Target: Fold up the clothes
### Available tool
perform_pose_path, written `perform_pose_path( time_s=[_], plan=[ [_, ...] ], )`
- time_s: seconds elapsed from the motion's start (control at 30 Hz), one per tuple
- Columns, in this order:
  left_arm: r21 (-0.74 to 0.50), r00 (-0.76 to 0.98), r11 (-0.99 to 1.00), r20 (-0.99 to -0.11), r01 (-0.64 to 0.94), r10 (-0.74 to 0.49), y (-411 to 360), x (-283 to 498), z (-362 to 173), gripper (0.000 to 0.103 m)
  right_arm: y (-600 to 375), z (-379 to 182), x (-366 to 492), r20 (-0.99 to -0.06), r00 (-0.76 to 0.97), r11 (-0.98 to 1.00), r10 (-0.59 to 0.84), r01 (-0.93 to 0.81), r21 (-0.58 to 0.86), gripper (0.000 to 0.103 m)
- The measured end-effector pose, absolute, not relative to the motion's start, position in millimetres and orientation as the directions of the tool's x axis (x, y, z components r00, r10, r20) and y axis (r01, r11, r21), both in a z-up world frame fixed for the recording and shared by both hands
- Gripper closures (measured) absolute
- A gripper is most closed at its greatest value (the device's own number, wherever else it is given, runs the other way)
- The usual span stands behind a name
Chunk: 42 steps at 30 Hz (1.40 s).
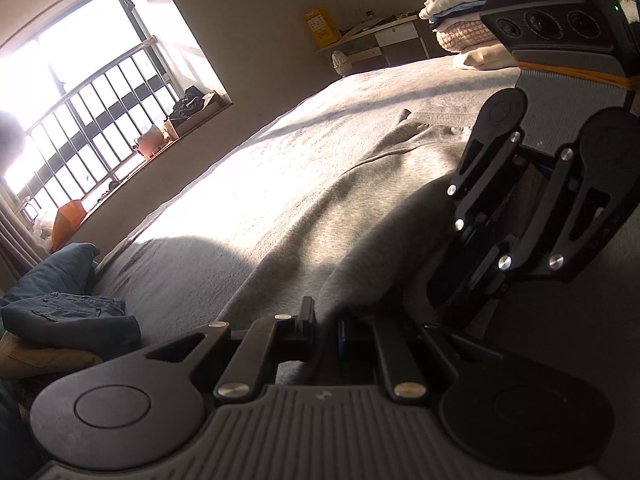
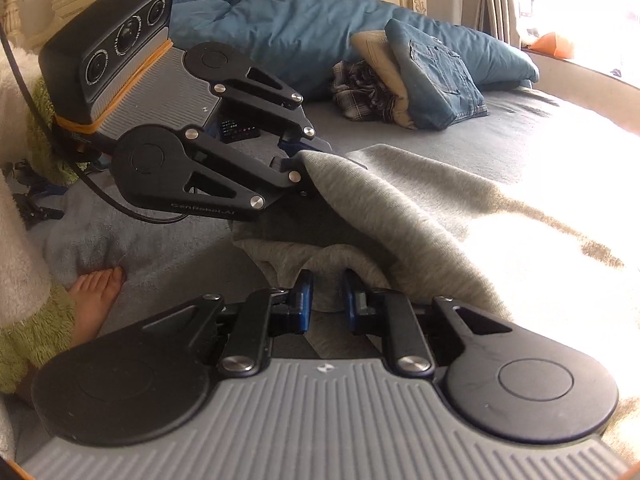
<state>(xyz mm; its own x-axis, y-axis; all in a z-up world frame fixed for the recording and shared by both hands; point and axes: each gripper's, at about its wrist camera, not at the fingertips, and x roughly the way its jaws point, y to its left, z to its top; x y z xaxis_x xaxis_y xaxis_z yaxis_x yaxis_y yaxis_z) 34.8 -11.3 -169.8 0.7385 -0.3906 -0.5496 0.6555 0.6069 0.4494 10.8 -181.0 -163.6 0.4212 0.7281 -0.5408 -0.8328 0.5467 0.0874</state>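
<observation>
A grey sweatshirt-like garment (image 1: 360,208) (image 2: 400,208) lies spread on the bed, its near edge lifted. My left gripper (image 1: 324,320) is shut on that edge; in the right wrist view it (image 2: 298,162) holds a raised corner of the cloth up. My right gripper (image 2: 327,300) sits lower, close beside it. A bunched fold of the same grey cloth fills the narrow gap between its blue pads (image 2: 304,300). In the left wrist view the right gripper (image 1: 460,304) points down into the cloth, its tips in shadow.
The grey bed sheet (image 2: 520,140) reaches to a blue duvet (image 2: 280,20) at the headboard. Folded jeans (image 2: 436,76) rest on beige and plaid clothes (image 2: 360,88). A person's bare foot (image 2: 96,296) rests on the bed at left. Stacked bedding (image 1: 460,12) lies at the far end.
</observation>
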Motion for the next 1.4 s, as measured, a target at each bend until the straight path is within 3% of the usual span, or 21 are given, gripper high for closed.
perform_pose_path(
  time_s=[0.23,0.43,0.53,0.83,1.07,1.27,1.4],
  plan=[
    [0.437,0.738,0.617,-0.546,0.655,-0.397,-10.7,38.3,-167.1,0.092,-177.8,-162.4,10.3,-0.511,0.458,0.558,0.727,-0.829,0.051,0.088],
    [0.441,0.727,0.601,-0.560,0.667,-0.397,-12.0,26.6,-171.6,0.092,-154.8,-188.4,23.9,-0.561,0.530,0.631,0.636,-0.776,-0.018,0.091],
    [0.509,0.736,0.545,-0.569,0.666,-0.368,-15.4,12.7,-190.9,0.092,-151.2,-191.9,21.9,-0.573,0.549,0.643,0.608,-0.764,-0.050,0.088],
    [0.570,0.747,0.491,-0.573,0.659,-0.337,-14.0,0.5,-218.7,0.093,-211.6,-149.2,-6.0,-0.561,0.457,0.531,0.690,-0.846,-0.035,0.082],
    [0.575,0.739,0.472,-0.586,0.668,-0.331,-10.4,2.9,-217.8,0.091,-195.6,-136.6,7.1,-0.533,0.519,0.501,0.668,-0.844,-0.192,0.080],
    [0.483,0.715,0.568,-0.631,0.667,-0.303,9.0,3.4,-201.8,0.079,-170.7,-168.1,17.6,-0.635,0.463,0.417,0.619,-0.878,-0.233,0.086],
    [0.288,0.679,0.732,-0.665,0.617,-0.311,44.4,7.7,-171.5,0.076,-170.3,-171.4,9.7,-0.624,0.483,0.427,0.614,-0.868,-0.252,0.089]
  ],
)
